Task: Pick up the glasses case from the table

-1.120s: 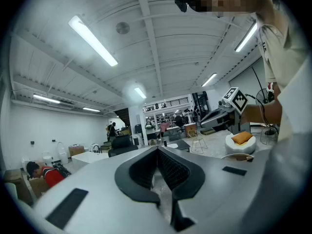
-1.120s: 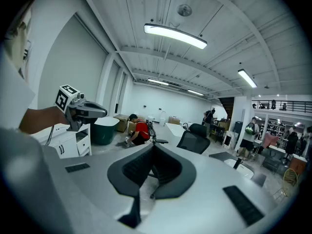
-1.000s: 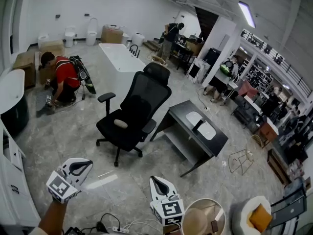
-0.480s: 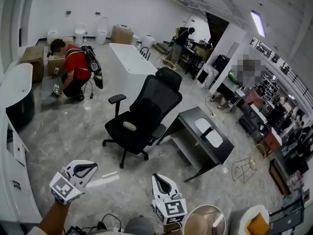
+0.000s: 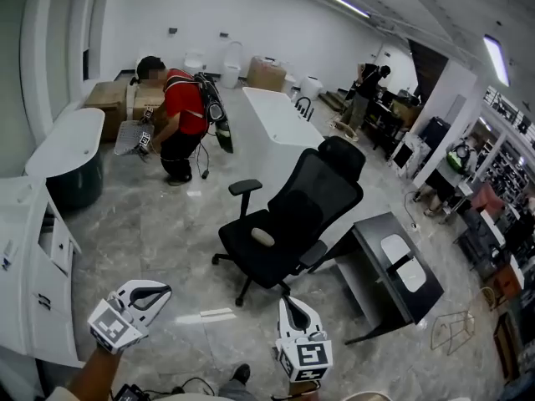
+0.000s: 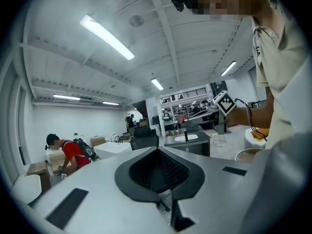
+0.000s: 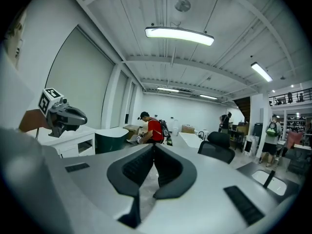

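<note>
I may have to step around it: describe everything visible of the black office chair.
The black mesh-backed office chair stands upright on a star base with castors on the grey marbled floor. It has a headrest and two armrests. A pale oval object lies on its seat. A dark desk stands close beside it.

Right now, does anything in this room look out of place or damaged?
One thing: a flat white strip lies loose on the grey marble floor, close to the base of the black mesh office chair, as if dropped. Nothing looks spilled or broken.
</note>
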Tool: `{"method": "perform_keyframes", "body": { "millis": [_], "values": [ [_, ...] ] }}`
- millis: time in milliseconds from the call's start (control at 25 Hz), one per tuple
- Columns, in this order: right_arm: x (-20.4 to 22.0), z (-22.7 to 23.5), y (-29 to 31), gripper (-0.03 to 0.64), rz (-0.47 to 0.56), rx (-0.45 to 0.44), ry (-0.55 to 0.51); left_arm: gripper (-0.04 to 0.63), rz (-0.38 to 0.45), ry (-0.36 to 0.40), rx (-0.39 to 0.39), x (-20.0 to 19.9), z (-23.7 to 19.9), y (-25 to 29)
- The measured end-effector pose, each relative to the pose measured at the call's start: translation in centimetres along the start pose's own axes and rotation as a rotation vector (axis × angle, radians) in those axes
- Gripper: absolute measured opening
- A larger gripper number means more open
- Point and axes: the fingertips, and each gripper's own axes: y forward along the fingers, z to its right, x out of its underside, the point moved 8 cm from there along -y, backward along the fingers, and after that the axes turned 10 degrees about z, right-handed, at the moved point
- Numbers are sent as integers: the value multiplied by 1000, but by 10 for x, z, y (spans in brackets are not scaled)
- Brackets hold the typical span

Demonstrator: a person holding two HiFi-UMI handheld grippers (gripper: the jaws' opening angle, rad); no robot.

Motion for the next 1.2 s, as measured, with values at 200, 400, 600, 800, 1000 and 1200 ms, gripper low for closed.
{"method": "perform_keyframes", "body": {
  "millis": [200, 400, 600, 800, 1000, 1200],
  "values": [
    [14, 67, 41, 25, -7, -74, 17, 17, -27, 7, -54, 2, 4, 64],
    [23, 122, 71, 25, -10, -122, 25, 17, -50, -79, -104, -8, 16, 122],
    [33, 168, 86, 25, 0, -156, 30, 17, -68, -64, -125, -9, 24, 170],
    [42, 211, 89, 26, 6, -161, 47, 17, -92, -57, -112, -10, 37, 215],
    [57, 251, 89, 25, 2, -147, 72, 17, -114, -47, -85, -10, 50, 260],
    [70, 278, 88, 26, -1, -117, 97, 17, -118, -23, -29, -10, 53, 298]
  ]
}}
